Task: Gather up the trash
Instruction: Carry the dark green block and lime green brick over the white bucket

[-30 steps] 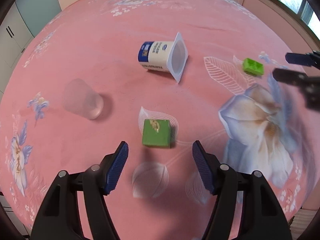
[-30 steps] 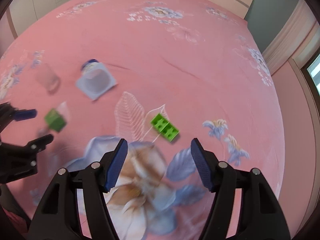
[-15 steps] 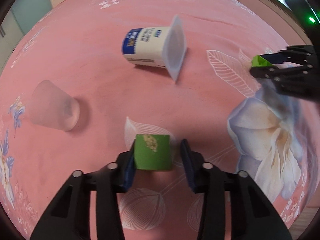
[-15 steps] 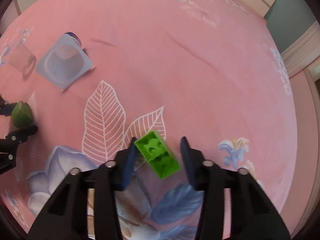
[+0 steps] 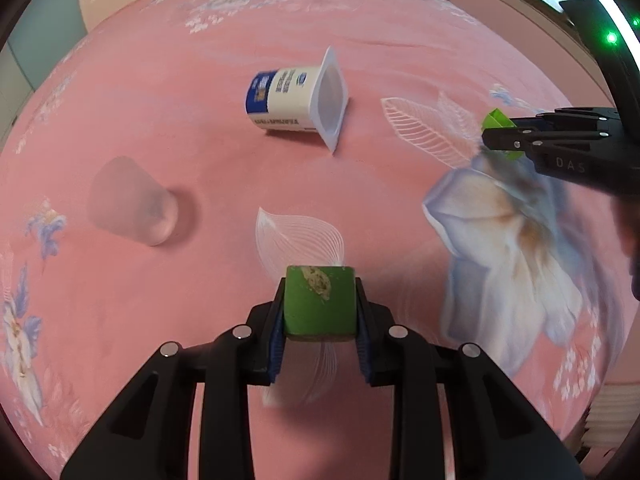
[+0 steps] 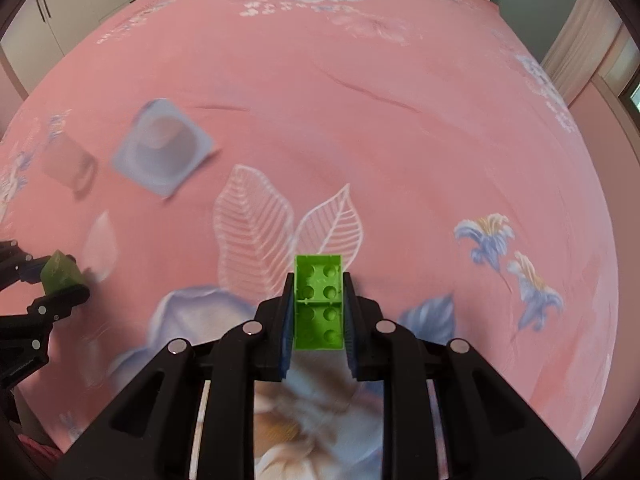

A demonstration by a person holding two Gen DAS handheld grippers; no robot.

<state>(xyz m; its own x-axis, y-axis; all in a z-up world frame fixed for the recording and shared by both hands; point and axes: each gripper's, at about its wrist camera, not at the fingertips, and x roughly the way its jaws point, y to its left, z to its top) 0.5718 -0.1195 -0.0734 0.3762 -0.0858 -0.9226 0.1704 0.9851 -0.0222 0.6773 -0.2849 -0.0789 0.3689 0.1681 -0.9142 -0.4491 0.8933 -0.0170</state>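
My left gripper point(image 5: 320, 304) is shut on a dark green cube point(image 5: 320, 300) with a tan smear on top, held just above the pink bedspread. My right gripper point(image 6: 318, 308) is shut on a bright green toy brick point(image 6: 319, 304), studs' underside facing me. In the left wrist view the right gripper point(image 5: 490, 134) shows at the right edge with the brick point(image 5: 496, 120) in it. In the right wrist view the left gripper point(image 6: 60, 280) shows at the left edge with the cube point(image 6: 58, 270). A white and blue yogurt cup point(image 5: 296, 100) lies on its side; it also shows in the right wrist view point(image 6: 162, 156).
A frosted clear plastic cup point(image 5: 132, 200) lies on its side at the left, also blurred in the right wrist view point(image 6: 68, 162). The pink floral bedspread point(image 5: 160, 80) covers the whole surface. Cupboards point(image 6: 48, 16) and a window side stand beyond the bed.
Both grippers came down and closed: the left on the dark green cube, the right on the bright green brick. Both objects are now held off the bedspread.
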